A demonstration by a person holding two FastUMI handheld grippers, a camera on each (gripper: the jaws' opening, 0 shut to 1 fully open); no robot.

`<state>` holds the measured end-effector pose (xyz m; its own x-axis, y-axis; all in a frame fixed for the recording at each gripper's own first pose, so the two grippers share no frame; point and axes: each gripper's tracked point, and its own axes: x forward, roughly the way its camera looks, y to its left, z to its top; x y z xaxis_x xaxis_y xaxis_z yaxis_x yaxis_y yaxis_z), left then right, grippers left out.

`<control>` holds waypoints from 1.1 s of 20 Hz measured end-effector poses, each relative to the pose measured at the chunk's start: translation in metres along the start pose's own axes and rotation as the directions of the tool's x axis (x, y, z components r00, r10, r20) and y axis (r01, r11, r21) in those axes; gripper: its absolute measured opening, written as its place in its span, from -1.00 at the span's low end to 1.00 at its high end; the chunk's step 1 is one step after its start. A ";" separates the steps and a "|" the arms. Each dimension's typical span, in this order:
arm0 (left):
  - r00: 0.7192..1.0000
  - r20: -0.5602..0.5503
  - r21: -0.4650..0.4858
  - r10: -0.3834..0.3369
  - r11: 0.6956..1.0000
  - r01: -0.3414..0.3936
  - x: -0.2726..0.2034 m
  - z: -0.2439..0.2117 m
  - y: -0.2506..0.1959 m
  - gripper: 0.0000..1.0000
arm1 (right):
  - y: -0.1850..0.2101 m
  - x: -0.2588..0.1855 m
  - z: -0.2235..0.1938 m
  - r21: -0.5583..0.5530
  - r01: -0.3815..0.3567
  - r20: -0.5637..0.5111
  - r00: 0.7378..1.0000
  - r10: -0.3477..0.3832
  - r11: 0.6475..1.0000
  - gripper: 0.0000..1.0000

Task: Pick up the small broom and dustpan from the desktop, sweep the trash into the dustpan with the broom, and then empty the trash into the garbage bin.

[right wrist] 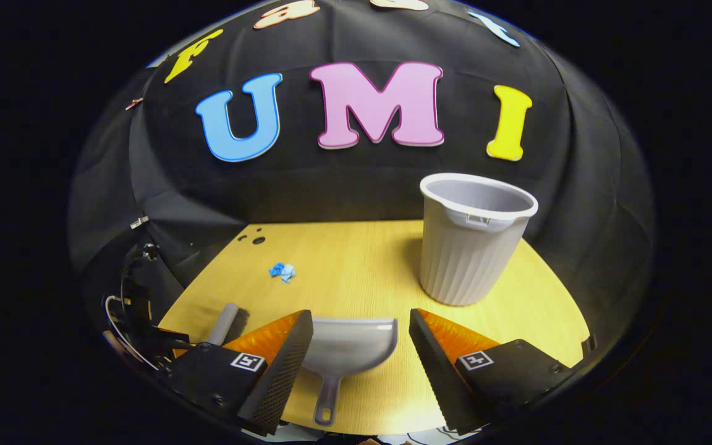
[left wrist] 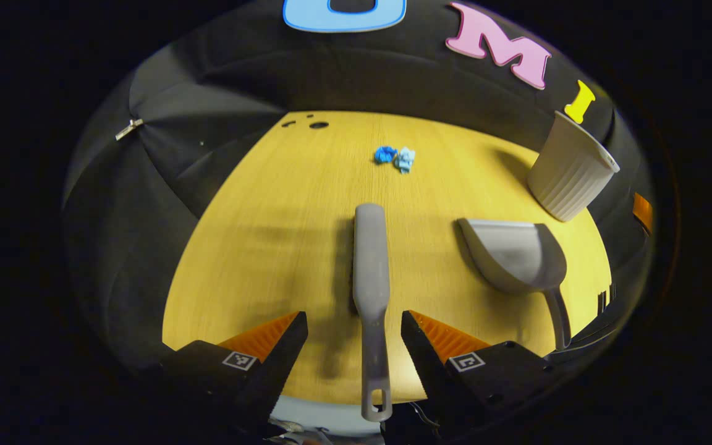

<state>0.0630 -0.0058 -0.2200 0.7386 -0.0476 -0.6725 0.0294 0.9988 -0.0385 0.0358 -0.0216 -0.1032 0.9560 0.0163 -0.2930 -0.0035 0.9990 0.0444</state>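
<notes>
A grey small broom (left wrist: 371, 272) lies on the yellow desktop (left wrist: 282, 247), handle toward me, between the fingers of my open left gripper (left wrist: 354, 334), which hangs above it without touching. The grey dustpan (left wrist: 517, 256) lies to its right. In the right gripper view the dustpan (right wrist: 345, 355) lies flat below and between the fingers of my open right gripper (right wrist: 361, 343), handle toward me. Crumpled blue trash (left wrist: 395, 157) sits farther back on the desk, also seen as blue trash (right wrist: 282, 271) at left. The broom's head (right wrist: 225, 324) peeks out at lower left.
A ribbed pale garbage bin (right wrist: 468, 241) stands upright at the back right of the desk; the bin (left wrist: 569, 170) appears at the right in the left gripper view. Small dark holes (left wrist: 317, 125) mark the desk's far left corner. Black cloth walls surround the desk.
</notes>
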 end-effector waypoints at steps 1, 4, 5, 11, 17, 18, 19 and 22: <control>0.999 -0.037 0.002 0.009 1.000 -0.009 0.008 -0.005 0.001 0.93 | -0.001 0.002 -0.011 0.014 0.001 -0.027 1.000 -0.001 1.000 0.94; 0.991 -0.131 0.006 0.029 1.000 -0.028 0.025 -0.017 0.001 0.94 | -0.001 0.007 -0.044 0.046 0.008 -0.103 0.995 -0.003 0.999 0.98; 0.986 -0.167 0.003 0.027 1.000 -0.027 0.030 -0.020 0.000 0.94 | -0.001 0.005 -0.052 0.060 0.010 -0.127 0.992 -0.002 0.998 0.98; 0.960 -0.279 0.027 0.036 0.999 -0.030 0.045 -0.021 -0.005 0.63 | 0.002 0.013 -0.092 0.102 0.023 -0.259 0.966 0.005 0.995 0.99; 0.934 -0.353 0.052 0.057 0.998 -0.041 0.048 -0.021 -0.016 -0.33 | 0.015 0.030 -0.117 0.099 0.009 -0.388 0.921 0.031 0.995 0.99; 0.939 -0.341 0.056 0.051 0.998 -0.034 0.048 -0.019 -0.016 -0.44 | 0.014 0.033 -0.121 0.095 0.014 -0.406 0.914 0.026 0.995 0.99; 0.942 -0.333 0.054 0.045 0.998 -0.028 0.048 -0.020 -0.015 -0.46 | 0.013 0.037 -0.126 0.085 0.021 -0.427 0.904 0.017 0.996 0.98; 0.956 -0.293 0.044 0.026 0.999 -0.014 0.042 -0.016 -0.009 -0.50 | 0.013 0.047 -0.148 0.058 0.045 -0.504 0.864 -0.009 0.997 0.98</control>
<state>0.0835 -0.0172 -0.2599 0.5094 -0.0221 -0.8602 0.0493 0.9988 0.0035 0.0368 -0.0019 -0.2578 0.6777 0.0259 -0.7349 0.0562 0.9946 0.0869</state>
